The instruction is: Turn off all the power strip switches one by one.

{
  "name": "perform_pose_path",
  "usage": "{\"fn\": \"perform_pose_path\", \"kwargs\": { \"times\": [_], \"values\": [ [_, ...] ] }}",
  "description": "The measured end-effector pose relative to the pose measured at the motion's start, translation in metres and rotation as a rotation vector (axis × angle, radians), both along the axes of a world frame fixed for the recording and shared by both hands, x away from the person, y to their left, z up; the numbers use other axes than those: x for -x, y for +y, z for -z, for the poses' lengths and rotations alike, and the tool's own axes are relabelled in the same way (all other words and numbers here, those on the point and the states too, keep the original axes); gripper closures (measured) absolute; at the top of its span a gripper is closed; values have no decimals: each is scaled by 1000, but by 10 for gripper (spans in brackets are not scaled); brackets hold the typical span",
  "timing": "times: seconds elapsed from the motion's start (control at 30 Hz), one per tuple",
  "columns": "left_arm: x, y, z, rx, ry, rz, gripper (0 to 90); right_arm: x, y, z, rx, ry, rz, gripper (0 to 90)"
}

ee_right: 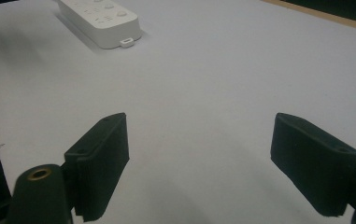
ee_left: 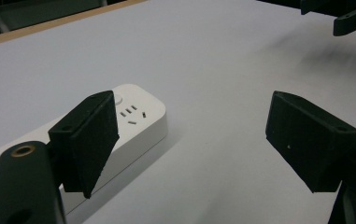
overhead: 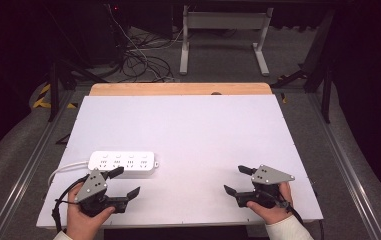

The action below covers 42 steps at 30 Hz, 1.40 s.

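A white power strip (overhead: 123,162) with several sockets lies flat on the white table (overhead: 188,125), left of centre near the front. Just in front of it, a hand holds my left gripper (overhead: 126,182) open, its far jaw close to the strip's front edge. In the left gripper view the strip (ee_left: 138,121) sits behind the left jaw, and the left gripper (ee_left: 194,140) has only bare table between its jaws. My right gripper (overhead: 235,179) is open at the front right, apart from the strip. In the right gripper view it (ee_right: 203,158) is empty, with the strip (ee_right: 103,18) far off at top left.
The strip's white cord (overhead: 65,170) curves off the table's left side. A wooden strip (overhead: 178,89) borders the far edge. Cables (overhead: 138,60) and a white stand (overhead: 223,40) are on the floor behind. The right gripper (ee_left: 344,14) shows in the left gripper view's top right corner.
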<state>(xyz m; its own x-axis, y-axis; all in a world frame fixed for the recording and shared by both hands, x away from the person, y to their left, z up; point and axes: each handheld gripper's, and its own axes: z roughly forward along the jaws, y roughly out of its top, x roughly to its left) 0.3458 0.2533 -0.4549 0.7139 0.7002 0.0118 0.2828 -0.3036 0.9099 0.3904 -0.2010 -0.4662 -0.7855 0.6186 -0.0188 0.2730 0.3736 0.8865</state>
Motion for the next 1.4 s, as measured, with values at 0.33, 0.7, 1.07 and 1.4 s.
{"fn": "perform_pose_path", "kwargs": {
  "times": [0.33, 0.7, 1.07, 1.4],
  "values": [
    [0, 1, -1, -18, -14, 7, 165, 0, 0, 0, -2, -14, -13, 197],
    [3, 1, -10, -14, 7, -7, 203, 0, 2, 0, 4, -14, -12, 201],
    [6, -1, -17, -63, -15, -20, 439, 0, 2, 0, 3, -16, -13, 201],
    [1, 1, -32, -18, 2, -34, 538, 0, 4, 1, 6, -9, -17, 202]
  ]
}}
